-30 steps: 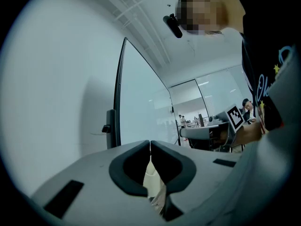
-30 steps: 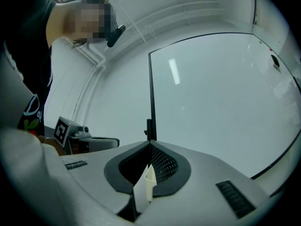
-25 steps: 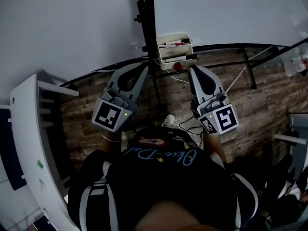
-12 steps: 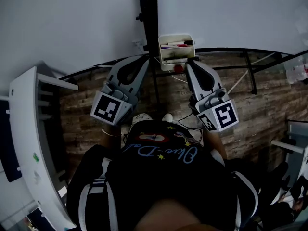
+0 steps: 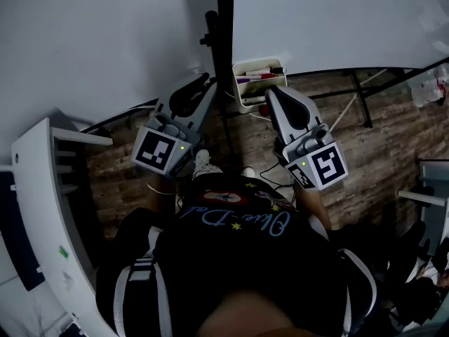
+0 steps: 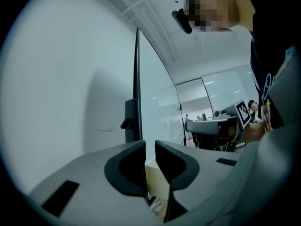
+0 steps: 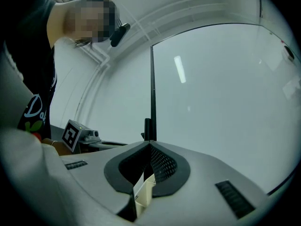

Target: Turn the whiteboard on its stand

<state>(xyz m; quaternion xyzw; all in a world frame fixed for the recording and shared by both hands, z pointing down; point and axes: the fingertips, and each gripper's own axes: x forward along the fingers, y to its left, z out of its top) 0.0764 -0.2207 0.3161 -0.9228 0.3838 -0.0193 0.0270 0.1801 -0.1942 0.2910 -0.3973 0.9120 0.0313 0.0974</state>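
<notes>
Well, at the far left we see a white shelf unit (image 5: 38,188) standing on the brick-patterned floor (image 5: 393,153), and a plain white surface fills the upper left. Next comes our left gripper (image 5: 203,84), held level and close beside the stand's dark upright post (image 5: 224,20). Its jaws have just been opening. In the left gripper view they stand slightly spread with nothing pinched between them, and only the cream tray (image 5: 245,98) shows through the gap, farther off. A black knob (image 5: 209,37) sticks out from the post's left side above that gripper. The tray hangs just right of the post and holds markers (image 5: 259,71). Our right gripper (image 5: 273,92) reaches to the tray's right edge, tilted a little upward; whether it touches the tray we cannot tell. In the right gripper view its jaw tips are pressed together on nothing we can make out, and the tray shows through the hollow beneath them. The whiteboard (image 5: 337,20) spreads upright from the post to the right, with a dark frame along its lower edge. The stand's legs (image 5: 361,97) cross the floor below it.
</notes>
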